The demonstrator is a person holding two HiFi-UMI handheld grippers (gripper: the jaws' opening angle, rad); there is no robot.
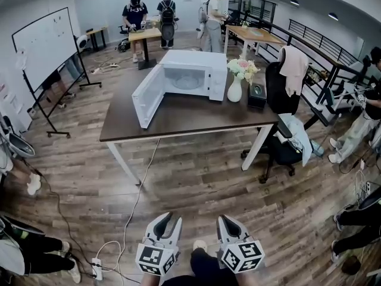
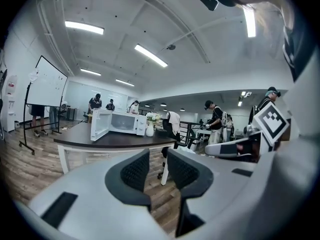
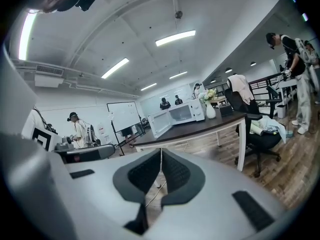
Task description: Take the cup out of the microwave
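A white microwave [image 1: 196,70] stands on a dark table [image 1: 178,121] across the room, its door [image 1: 147,97] swung wide to the left. Its cavity shows a glass turntable; I cannot make out a cup inside from here. Both grippers are low in the head view, well short of the table and over the wooden floor. My left gripper [image 1: 169,217] [image 2: 157,159] is a little open with nothing between its pads. My right gripper [image 1: 225,218] [image 3: 161,156] is shut and empty. The microwave is small and distant in the left gripper view [image 2: 117,123] and the right gripper view [image 3: 182,114].
A white vase of flowers [image 1: 236,88] and a black box [image 1: 257,95] sit right of the microwave. An office chair [image 1: 286,142] draped with cloth stands at the table's right end. A whiteboard [image 1: 47,46], a floor cable with a power strip [image 1: 96,268], and several people surround the area.
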